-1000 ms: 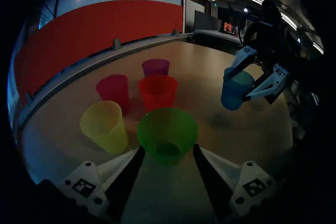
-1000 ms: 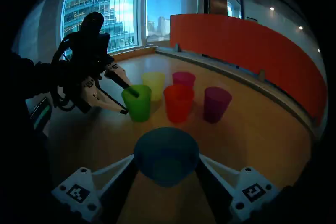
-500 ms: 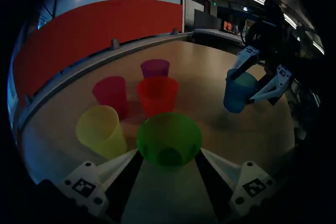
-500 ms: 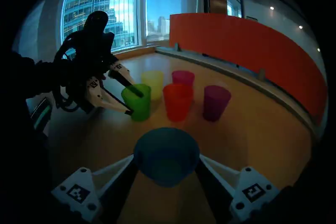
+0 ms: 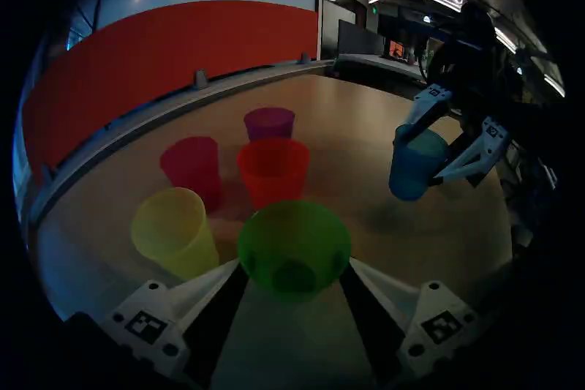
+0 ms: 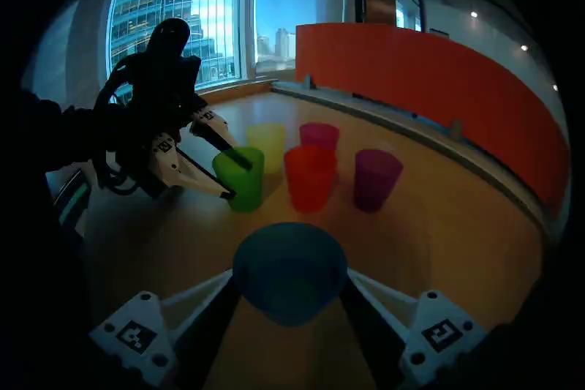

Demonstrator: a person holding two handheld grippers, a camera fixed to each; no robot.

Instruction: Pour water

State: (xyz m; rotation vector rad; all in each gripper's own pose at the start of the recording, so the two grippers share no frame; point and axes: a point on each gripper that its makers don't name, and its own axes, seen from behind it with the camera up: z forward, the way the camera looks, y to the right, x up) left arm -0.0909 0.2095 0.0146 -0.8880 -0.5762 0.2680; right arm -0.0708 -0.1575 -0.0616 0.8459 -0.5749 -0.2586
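My left gripper [image 5: 294,273] is shut on a green cup [image 5: 294,245], held just above the wooden table [image 5: 351,126]. Across the table the right gripper [image 5: 439,148] holds a blue cup [image 5: 413,163] lifted off the surface. In the right gripper view that blue cup [image 6: 289,271] sits between the right gripper [image 6: 289,284] and its fingers, and the left gripper [image 6: 216,163] grips the green cup [image 6: 241,178]. On the table stand a yellow cup [image 5: 174,233], a pink cup [image 5: 191,169], a red cup [image 5: 275,170] and a purple cup [image 5: 269,124].
A red partition wall [image 5: 161,46] runs along the table's far edge. Tall windows [image 6: 183,17] lie behind the person's dark sleeve and hand [image 6: 146,105]. Bare tabletop [image 6: 453,236] stretches to the right of the purple cup [image 6: 376,179].
The green cup has lifted slightly and drawn closer to my left gripper's camera. The blue cup in the right gripper has drifted a little, staying raised.
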